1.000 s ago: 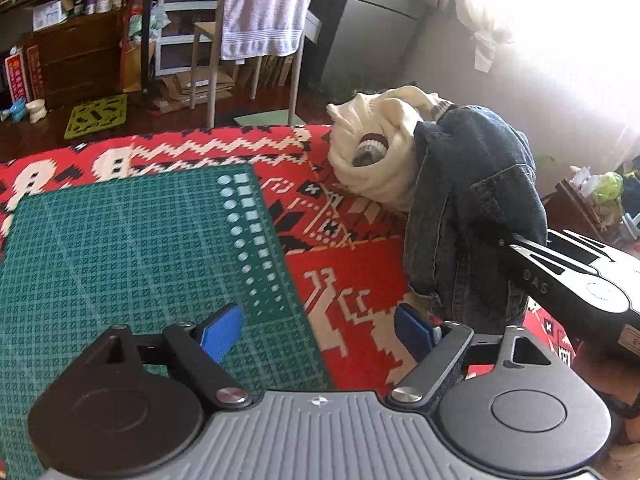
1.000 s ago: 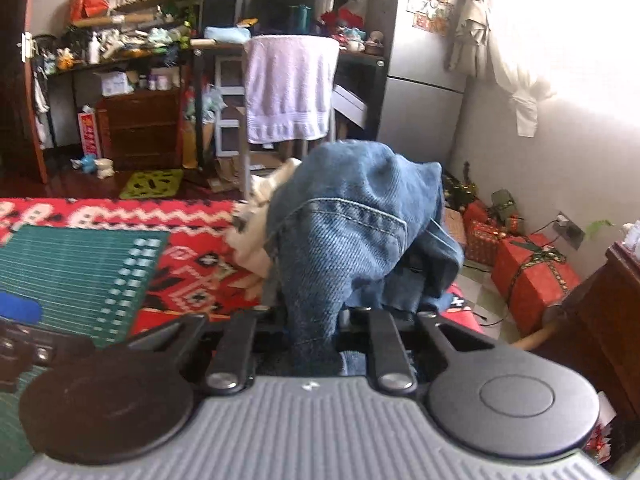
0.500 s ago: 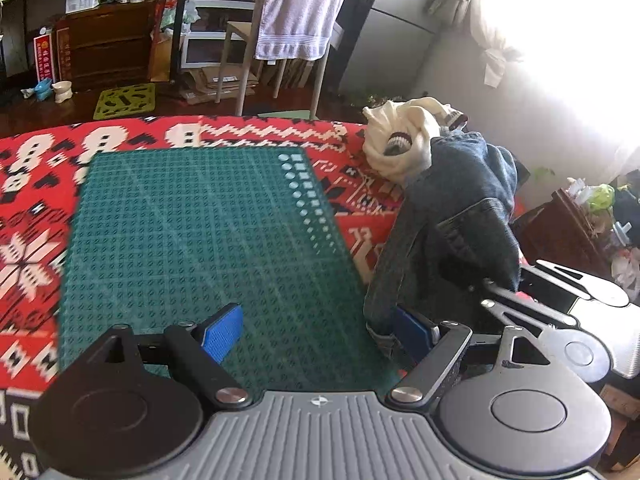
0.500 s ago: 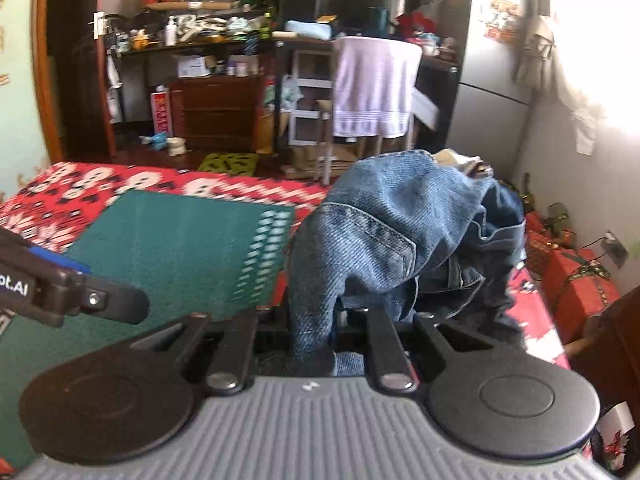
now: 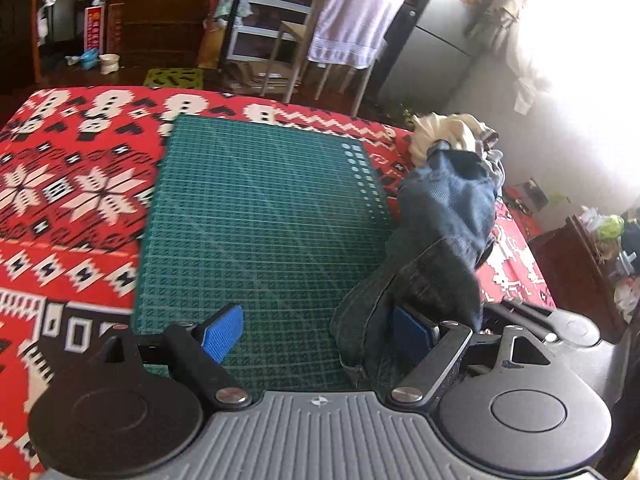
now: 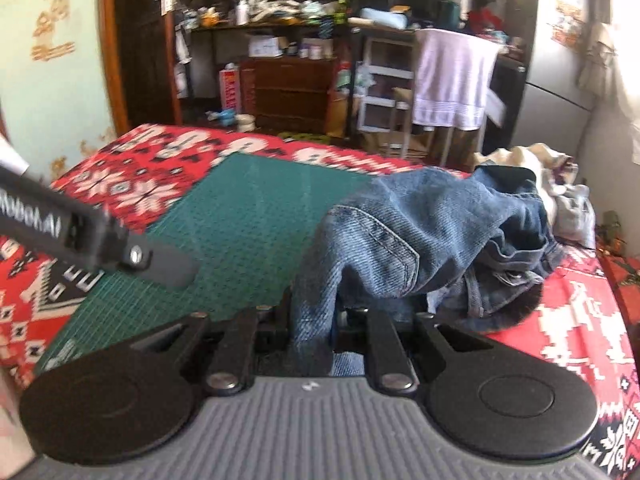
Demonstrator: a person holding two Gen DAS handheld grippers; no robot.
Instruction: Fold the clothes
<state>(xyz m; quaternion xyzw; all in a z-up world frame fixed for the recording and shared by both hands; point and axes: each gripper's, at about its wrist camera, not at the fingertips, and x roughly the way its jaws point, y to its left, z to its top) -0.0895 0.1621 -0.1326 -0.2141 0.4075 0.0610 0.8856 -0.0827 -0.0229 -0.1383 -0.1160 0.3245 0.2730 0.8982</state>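
Note:
A blue denim garment (image 6: 420, 240) is bunched up, trailing from the right side of the table onto the green cutting mat (image 5: 260, 232). My right gripper (image 6: 312, 320) is shut on a fold of the denim (image 5: 444, 232) at its near end. My left gripper (image 5: 316, 332) is open above the near edge of the mat, its blue pads (image 5: 222, 332) wide apart. The denim hem lies against the inside of its right pad. In the right wrist view the left gripper (image 6: 100, 240) shows as a black bar at the left.
A cream and grey pile of clothes (image 5: 452, 136) lies at the table's far right corner behind the denim. A red patterned cloth (image 5: 72, 184) covers the table. Beyond stand a chair with a white towel (image 5: 356, 20), shelves and a fridge.
The right gripper has dragged the denim left from the table's right side onto the mat. The left gripper has pulled back and shifted left, so more of the mat shows.

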